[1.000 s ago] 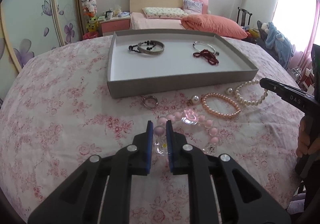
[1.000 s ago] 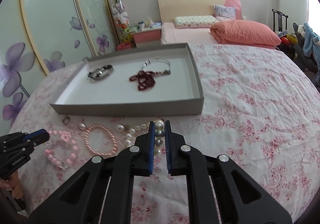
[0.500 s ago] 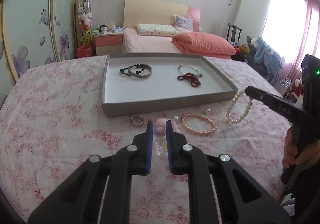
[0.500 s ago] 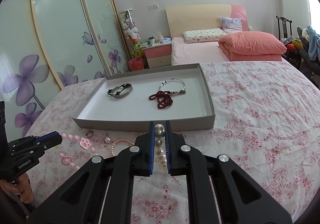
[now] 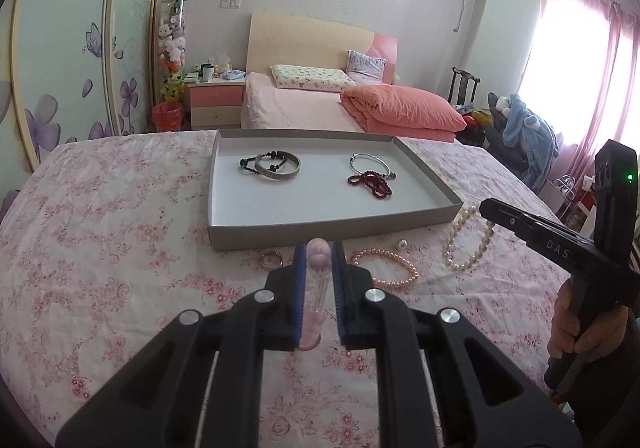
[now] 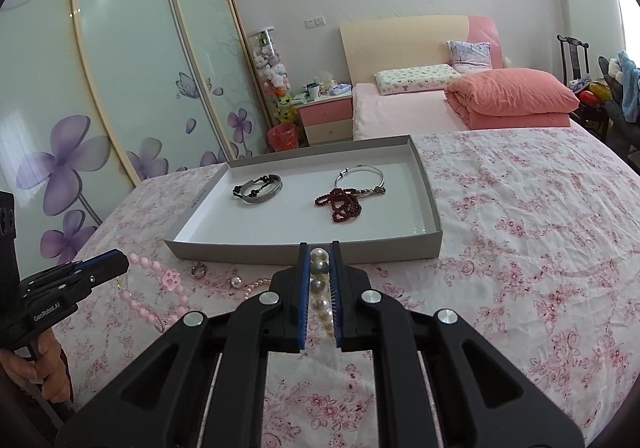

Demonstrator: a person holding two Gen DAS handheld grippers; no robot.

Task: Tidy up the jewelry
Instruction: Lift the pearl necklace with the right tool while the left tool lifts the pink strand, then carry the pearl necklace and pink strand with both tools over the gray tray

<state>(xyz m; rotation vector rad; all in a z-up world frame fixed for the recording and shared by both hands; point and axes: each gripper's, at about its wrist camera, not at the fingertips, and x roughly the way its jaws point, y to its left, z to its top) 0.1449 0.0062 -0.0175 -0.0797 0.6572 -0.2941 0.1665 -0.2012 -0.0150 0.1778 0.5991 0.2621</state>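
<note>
My left gripper (image 5: 318, 250) is shut on a pink bead bracelet (image 5: 318, 260), which hangs off the flowered cloth; from the right wrist view that bracelet (image 6: 168, 280) dangles below the left gripper (image 6: 120, 266). My right gripper (image 6: 319, 252) is shut on a white pearl bracelet (image 6: 320, 268); in the left wrist view this bracelet (image 5: 466, 244) hangs from the right gripper (image 5: 486, 207). Ahead lies a grey tray (image 5: 332, 234) holding a silver bangle (image 5: 278, 167) with black beads, a thin silver bangle (image 5: 370, 163) and dark red beads (image 5: 370, 183).
A peach pearl bracelet (image 5: 386, 268), a small ring (image 5: 271, 259) and a loose pearl (image 5: 401, 244) lie on the cloth just before the tray. Behind the table are a bed (image 5: 320, 103), a nightstand (image 5: 216, 103) and sliding wardrobe doors (image 6: 120, 67).
Both grippers have risen with their bracelets, lifting them off the cloth. The tray and the loose pieces sit lower and farther in both views.
</note>
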